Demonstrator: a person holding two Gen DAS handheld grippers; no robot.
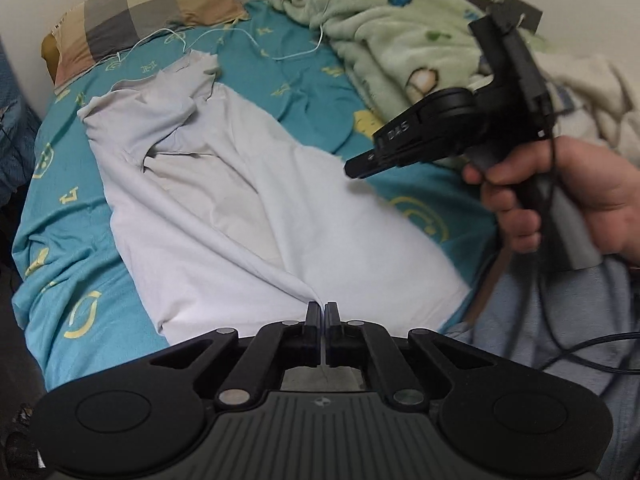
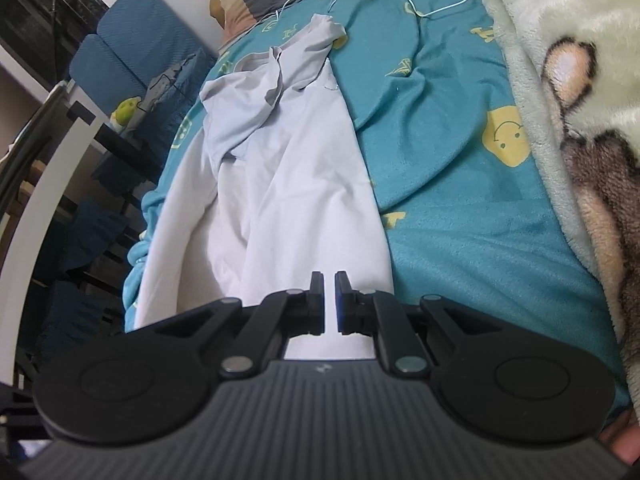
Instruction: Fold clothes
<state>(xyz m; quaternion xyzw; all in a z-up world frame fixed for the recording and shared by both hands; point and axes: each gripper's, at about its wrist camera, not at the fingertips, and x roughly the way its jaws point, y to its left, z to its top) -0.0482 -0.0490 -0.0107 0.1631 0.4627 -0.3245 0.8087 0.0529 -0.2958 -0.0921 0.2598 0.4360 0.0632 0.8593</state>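
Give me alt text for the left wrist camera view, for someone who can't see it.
The left gripper, fingers closed, pinches the near edge of a pale grey shirt spread on a teal patterned bedsheet. On the right, a hand holds the right gripper above the shirt. A checked pillow and a green fleece blanket lie beyond.

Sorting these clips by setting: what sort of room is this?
Most likely a bedroom: a bed with a teal patterned sheet, a checked pillow at its head, and a fleece blanket bunched alongside a white garment.
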